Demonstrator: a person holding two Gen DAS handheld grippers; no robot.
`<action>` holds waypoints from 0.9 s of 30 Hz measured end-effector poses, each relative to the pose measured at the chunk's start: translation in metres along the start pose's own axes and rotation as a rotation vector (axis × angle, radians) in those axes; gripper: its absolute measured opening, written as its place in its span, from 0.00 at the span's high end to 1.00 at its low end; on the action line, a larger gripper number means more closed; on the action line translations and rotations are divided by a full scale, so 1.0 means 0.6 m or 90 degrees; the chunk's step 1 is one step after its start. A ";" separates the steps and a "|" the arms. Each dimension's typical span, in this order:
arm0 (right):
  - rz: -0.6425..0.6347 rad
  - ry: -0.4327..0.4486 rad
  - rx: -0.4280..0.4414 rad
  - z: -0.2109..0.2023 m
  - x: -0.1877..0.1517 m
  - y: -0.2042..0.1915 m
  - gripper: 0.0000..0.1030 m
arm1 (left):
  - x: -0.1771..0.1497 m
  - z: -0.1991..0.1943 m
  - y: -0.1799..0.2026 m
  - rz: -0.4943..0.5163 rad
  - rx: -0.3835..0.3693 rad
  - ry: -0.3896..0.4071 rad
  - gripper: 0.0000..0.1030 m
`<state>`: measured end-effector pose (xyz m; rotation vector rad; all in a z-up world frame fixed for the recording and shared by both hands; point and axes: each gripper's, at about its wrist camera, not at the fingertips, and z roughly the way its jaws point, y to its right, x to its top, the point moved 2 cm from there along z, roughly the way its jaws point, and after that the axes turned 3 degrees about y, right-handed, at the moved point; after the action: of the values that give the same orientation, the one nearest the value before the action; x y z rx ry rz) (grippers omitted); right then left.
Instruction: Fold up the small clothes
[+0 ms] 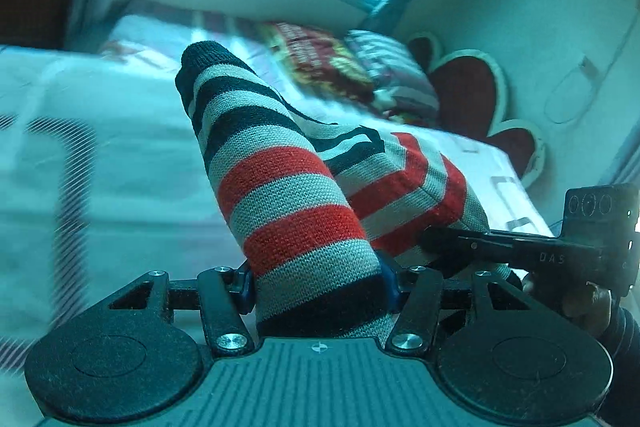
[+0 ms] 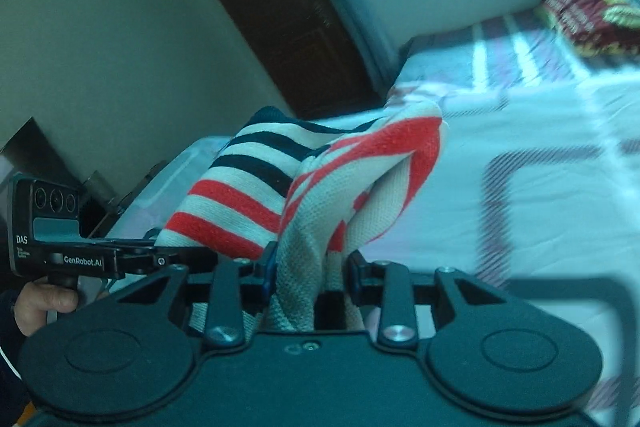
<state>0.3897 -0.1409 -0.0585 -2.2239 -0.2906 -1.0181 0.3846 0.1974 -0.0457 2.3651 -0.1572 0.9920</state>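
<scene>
Left wrist view: we see our left tool (image 1: pixel 320 287) and right tool (image 2: pixel 310 267) both pinching the striped garment (image 1: pixel 280 195) above the bed (image 1: pixel 120 167).

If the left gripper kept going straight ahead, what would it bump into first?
The left gripper is shut on the striped garment, which fills its path. Past that, probably the bed; depth is unclear.

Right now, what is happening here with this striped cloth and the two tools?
A person is handling a striped knit garment with two handheld grippers over a bed. The left gripper is shut on one part of the garment, a tube-like piece with black, grey and red stripes. The right gripper is shut on another bunched part of the same garment. The garment is lifted between the two grippers, not lying flat, so no finished fold shows yet. Pillows lie farther back on the bed.
</scene>
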 end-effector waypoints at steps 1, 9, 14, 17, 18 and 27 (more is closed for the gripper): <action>0.009 -0.011 0.010 0.014 -0.010 -0.012 0.68 | -0.012 -0.009 -0.017 -0.008 0.008 -0.002 0.45; 0.165 -0.117 0.023 0.107 -0.122 0.036 0.66 | -0.159 -0.041 -0.153 -0.110 0.089 0.002 0.21; 0.163 -0.090 0.023 0.066 -0.108 0.044 0.65 | -0.164 -0.058 -0.144 -0.114 0.120 0.035 0.21; 0.102 -0.037 -0.024 0.020 -0.078 0.030 0.69 | -0.132 -0.076 -0.121 -0.065 0.142 0.069 0.21; 0.094 -0.032 -0.034 0.013 -0.070 0.031 0.67 | -0.120 -0.077 -0.118 -0.052 0.141 0.072 0.21; 0.146 -0.066 -0.010 0.086 -0.024 0.086 0.67 | -0.094 -0.016 -0.124 -0.035 0.187 0.018 0.21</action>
<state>0.4335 -0.1452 -0.1182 -2.2659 -0.0708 -0.7869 0.3615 0.2586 -0.1129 2.6016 0.0699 1.0826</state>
